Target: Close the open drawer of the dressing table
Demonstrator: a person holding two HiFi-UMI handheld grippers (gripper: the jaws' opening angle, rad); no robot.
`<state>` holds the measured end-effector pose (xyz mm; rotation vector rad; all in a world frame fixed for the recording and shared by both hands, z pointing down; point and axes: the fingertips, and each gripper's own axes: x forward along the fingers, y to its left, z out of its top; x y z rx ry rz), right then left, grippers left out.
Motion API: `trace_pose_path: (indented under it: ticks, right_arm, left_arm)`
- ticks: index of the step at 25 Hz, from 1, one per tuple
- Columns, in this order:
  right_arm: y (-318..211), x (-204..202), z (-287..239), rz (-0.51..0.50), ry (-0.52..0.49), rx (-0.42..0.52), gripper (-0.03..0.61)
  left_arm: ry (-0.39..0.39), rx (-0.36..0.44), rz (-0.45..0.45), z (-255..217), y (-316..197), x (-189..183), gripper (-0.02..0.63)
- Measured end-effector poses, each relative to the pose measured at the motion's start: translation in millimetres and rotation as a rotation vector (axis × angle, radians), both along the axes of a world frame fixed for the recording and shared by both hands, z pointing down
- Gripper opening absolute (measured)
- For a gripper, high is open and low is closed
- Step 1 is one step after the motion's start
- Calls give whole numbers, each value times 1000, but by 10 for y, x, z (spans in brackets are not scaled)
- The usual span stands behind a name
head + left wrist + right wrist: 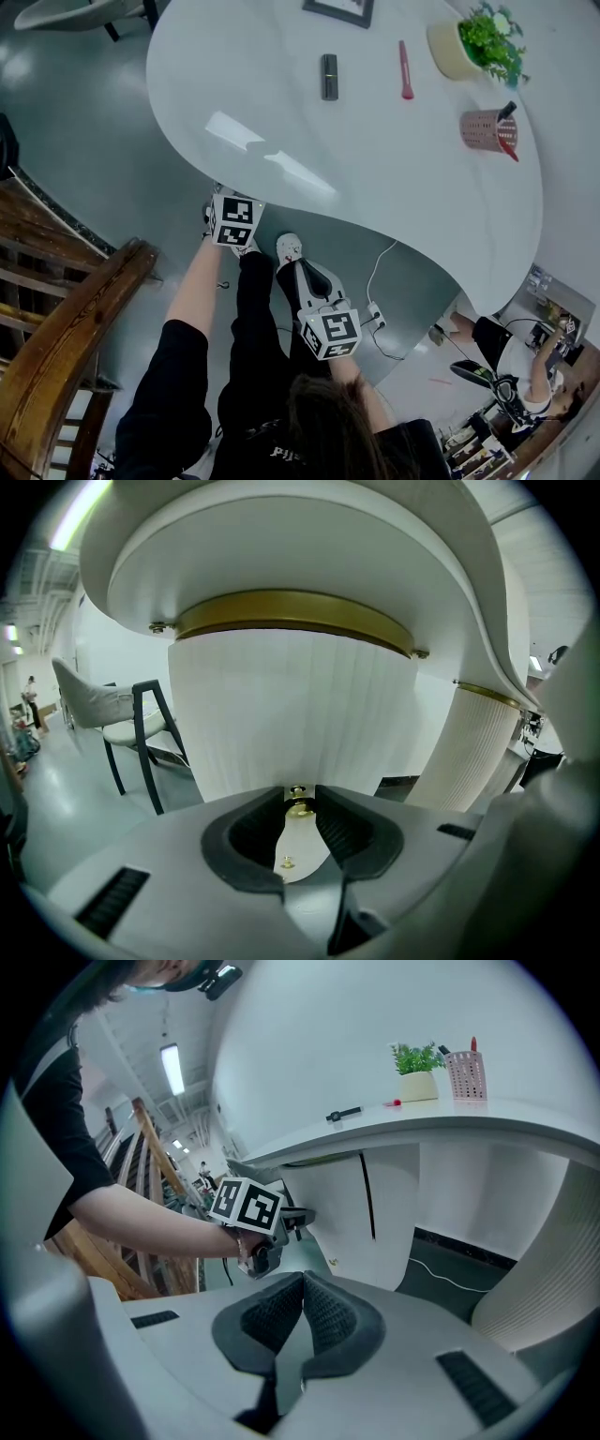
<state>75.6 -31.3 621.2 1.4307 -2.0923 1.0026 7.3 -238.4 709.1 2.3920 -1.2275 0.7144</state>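
Jaws of L gripper (300, 795) sit partway apart, pinching the small brass knob (300, 807) on the white ribbed drawer front (291, 714). That's centre of L gripper view, under a gold band (291, 611) and the dressing table (394, 159) top. R gripper (301, 1290) jaws closed tip to tip, nothing btwn; in head view it's lower centre, away from the table edge.

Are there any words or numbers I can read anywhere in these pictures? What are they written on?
No words or numbers can be read here.
Left marker cube: black and white square patterns only, no letters.
Right marker cube: the same kind of pattern, no letters.
Black shirt: a bit of white print, too blurred to read.
Picture frame: cut off at the edge, nothing readable.
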Motion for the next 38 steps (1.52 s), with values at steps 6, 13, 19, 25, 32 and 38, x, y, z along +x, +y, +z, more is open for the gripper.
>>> trace_pose_path:
  ticks: [6,13,19,25,32,38]
  right_arm:
    - [18,34,17,3,3,-2,26]
    - [28,23,6,5,-13,2,26]
    - [18,43,-76,-5,-29,10,26]
    - [-22,137,-218,-12,-30,31,28]
    - [-65,182,-452,25,-80,59,26]
    - [-105,219,-621,17,-101,86,28]
  left_arm:
    - [4,12,-3,-16,-68,54,117]
    - [5,0,-13,-4,-61,43,120]
    - [23,-88,-94,-8,-70,-52,204]
    - [63,-179,-133,-82,219,-122,232]
    - [24,-162,-113,-439,580,-261,232]
    - [121,-154,-148,-881,804,-176,232]
